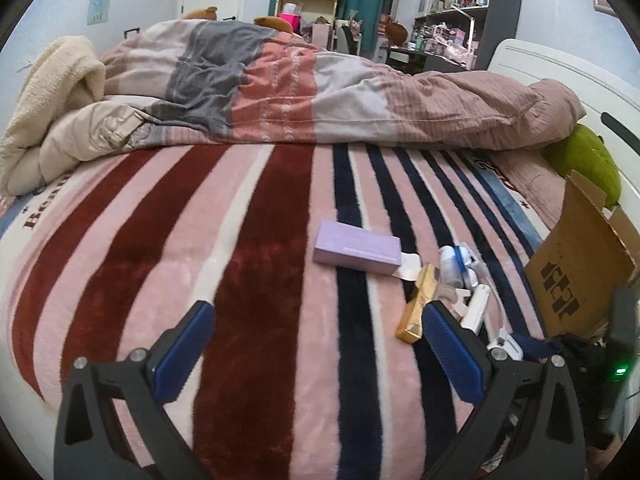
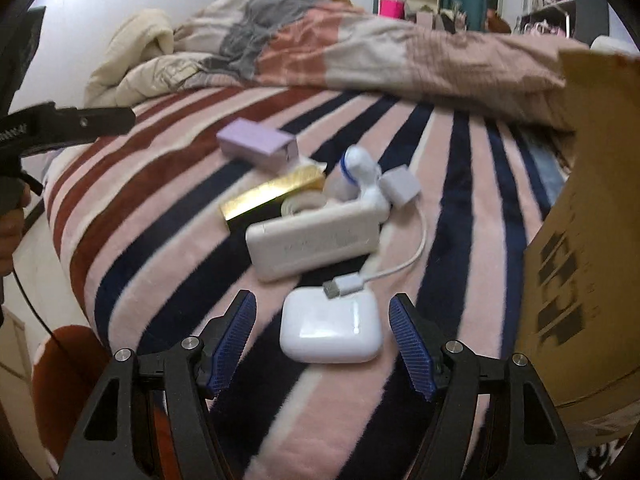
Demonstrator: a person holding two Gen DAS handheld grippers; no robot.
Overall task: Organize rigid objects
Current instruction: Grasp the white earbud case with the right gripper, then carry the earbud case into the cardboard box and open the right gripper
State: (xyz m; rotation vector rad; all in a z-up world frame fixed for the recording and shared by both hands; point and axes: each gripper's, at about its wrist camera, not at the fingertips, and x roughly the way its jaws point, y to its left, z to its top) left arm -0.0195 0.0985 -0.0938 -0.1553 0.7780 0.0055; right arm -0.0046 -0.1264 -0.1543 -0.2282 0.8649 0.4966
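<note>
Small objects lie in a cluster on the striped blanket [image 1: 256, 240]. In the right wrist view my right gripper [image 2: 323, 322] is open, its jaws on either side of a white earbud case [image 2: 330, 330], not touching it. Beyond lie a white power bank [image 2: 312, 238] with a cable [image 2: 400, 264], a gold box [image 2: 272, 196], a purple box [image 2: 258, 142], a white and blue bottle [image 2: 360, 164] and a small pale cube [image 2: 400, 186]. My left gripper [image 1: 316, 316] is open and empty over the blanket, left of the gold box [image 1: 416, 304] and near the purple box [image 1: 356, 246].
An open cardboard box [image 2: 592, 216] stands at the right of the bed, also in the left wrist view [image 1: 576, 276]. A rumpled quilt [image 1: 320, 88] covers the far half. A green plush [image 1: 580, 156] lies by the white bed frame. Shelves stand behind.
</note>
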